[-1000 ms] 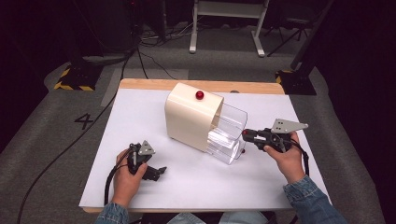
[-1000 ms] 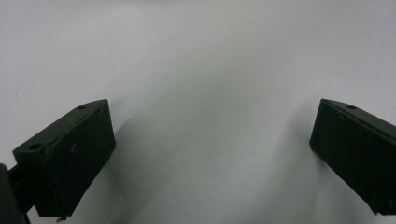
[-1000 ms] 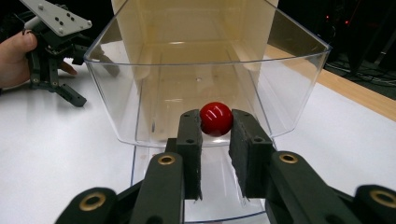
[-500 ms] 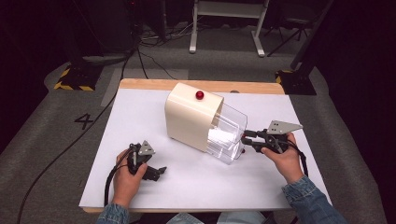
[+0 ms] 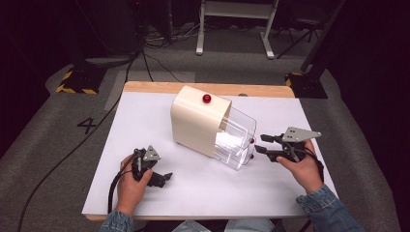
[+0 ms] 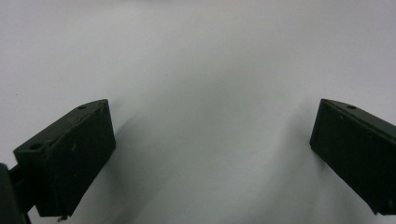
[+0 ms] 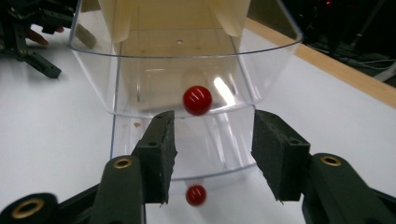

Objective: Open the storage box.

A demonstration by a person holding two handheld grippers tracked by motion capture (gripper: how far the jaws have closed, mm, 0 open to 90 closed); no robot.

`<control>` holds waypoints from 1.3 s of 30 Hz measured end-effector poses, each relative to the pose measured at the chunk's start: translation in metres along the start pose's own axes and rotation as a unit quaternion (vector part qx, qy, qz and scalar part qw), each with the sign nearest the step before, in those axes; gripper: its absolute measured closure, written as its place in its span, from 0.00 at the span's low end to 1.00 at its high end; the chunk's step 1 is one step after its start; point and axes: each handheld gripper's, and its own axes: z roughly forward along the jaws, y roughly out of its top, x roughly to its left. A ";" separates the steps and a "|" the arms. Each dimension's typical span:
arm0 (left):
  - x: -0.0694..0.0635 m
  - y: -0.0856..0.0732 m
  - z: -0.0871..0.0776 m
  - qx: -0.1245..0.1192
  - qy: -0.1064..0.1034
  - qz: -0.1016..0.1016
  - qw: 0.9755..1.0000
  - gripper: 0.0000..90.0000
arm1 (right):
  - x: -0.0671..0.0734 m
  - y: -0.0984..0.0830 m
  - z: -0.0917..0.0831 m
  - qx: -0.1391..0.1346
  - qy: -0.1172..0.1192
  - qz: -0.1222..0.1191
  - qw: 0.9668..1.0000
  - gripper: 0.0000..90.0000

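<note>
One white table (image 5: 145, 121), grey carpet (image 5: 43, 159), dark room, both grippers' jaws apart, right's just widening, nothing gripped.

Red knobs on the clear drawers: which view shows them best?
Right gripper view: the upper red knob and lower red knob sit close and sharp between the open right gripper pads. High view shows them as tiny dots.

Clear drawer (image 7: 187, 116) top and lower red knob (image 7: 195, 195) cut off, blurred

A white-topped table (image 5: 145, 121) with a wooden far edge carries a cream box with clear drawers (image 5: 200, 121) at centre.
</note>
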 end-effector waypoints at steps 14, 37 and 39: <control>-0.001 0.000 0.000 -0.001 0.001 0.000 1.000 0.00 | -0.007 -0.028 -0.063 0.042 -0.036 0.047 0.997 0.43; 0.000 0.000 0.000 0.000 0.000 0.000 1.000 0.00 | -0.020 -0.113 -0.066 0.136 -0.056 0.091 0.985 0.39; 0.000 0.000 0.000 0.000 0.000 0.000 1.000 0.00 | -0.022 -0.115 -0.062 0.135 -0.054 0.084 0.986 0.39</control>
